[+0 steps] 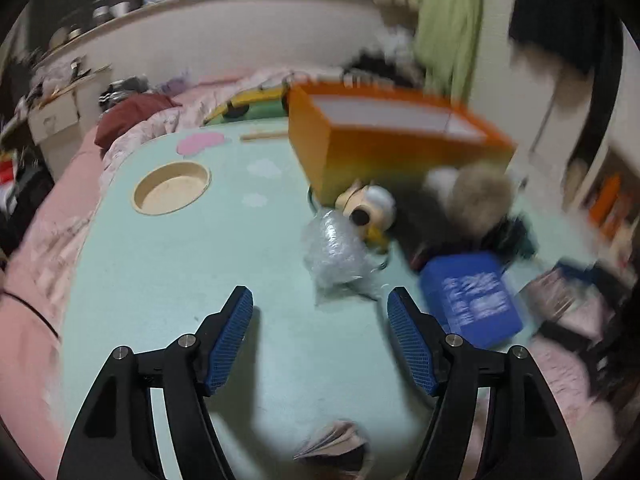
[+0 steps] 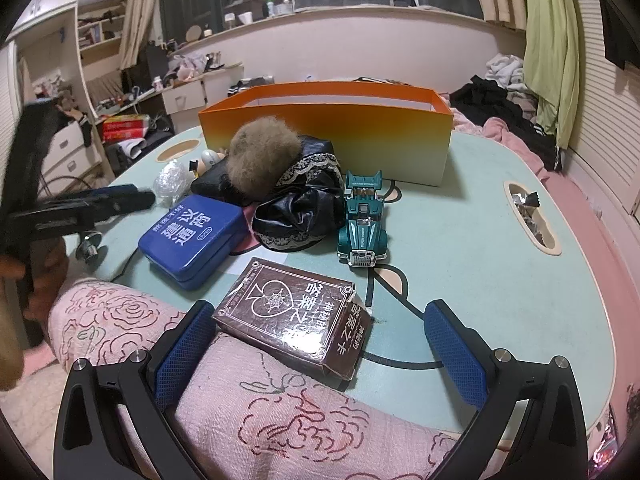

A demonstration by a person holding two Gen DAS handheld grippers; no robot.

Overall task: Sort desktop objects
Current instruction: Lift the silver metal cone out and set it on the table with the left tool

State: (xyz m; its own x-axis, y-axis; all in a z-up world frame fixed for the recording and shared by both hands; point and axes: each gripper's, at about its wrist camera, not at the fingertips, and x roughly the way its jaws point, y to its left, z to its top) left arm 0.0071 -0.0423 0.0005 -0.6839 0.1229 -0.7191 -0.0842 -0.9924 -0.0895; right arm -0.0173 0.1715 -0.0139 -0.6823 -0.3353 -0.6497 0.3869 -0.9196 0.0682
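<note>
Left gripper [image 1: 320, 306]: black frame, blue cross-hatched pads [image 1: 230, 340]. Ahead of it, table [image 1: 168, 264] pale mint green with pink and white cloud shapes. Beyond its tips, crumpled wrap [image 1: 334, 250] clear, silvery. Farther ahead, box [image 2: 326, 136] orange fading to cream. Right of its right finger, tin [image 2: 192, 236] deep blue, white lettering.

Right gripper [image 2: 320, 338]: same black and blue. Between its fingers, card box [image 2: 290, 320] dark brown, white heart-and-star line emblem. Beneath it, cloth [image 2: 280, 412] pale pink, red rose outlines. Ahead, toy car [image 2: 362, 224] teal, chrome grille; fabric [image 2: 296, 216] glossy black, lace trim; pompom [image 2: 262, 158] grey-brown.
</note>
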